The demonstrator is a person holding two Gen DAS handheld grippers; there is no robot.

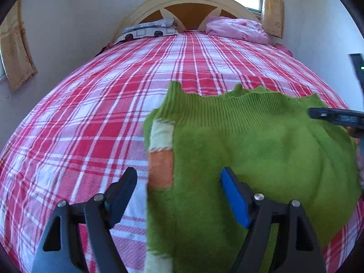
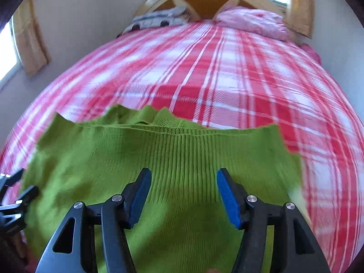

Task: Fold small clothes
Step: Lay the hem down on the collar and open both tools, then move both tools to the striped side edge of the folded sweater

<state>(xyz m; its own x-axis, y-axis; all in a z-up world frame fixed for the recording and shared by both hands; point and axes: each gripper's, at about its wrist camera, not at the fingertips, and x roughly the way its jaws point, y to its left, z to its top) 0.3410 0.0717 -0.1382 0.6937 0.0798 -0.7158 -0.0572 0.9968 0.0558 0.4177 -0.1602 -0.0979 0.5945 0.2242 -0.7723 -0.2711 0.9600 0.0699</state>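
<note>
Garment: a green knitted sweater (image 1: 250,145) with a ribbed hem and an orange-and-cream striped sleeve lies on the near right part of the red-and-white plaid bedspread (image 1: 102,104).
Left gripper (image 1: 178,194): jaws wide, holding nothing, over the sweater's left edge and striped sleeve.
Right gripper (image 2: 184,194): jaws wide, holding nothing, above the ribbed hem (image 2: 182,145).
Far end: pink bedding (image 2: 252,21) beside the headboard.
</note>
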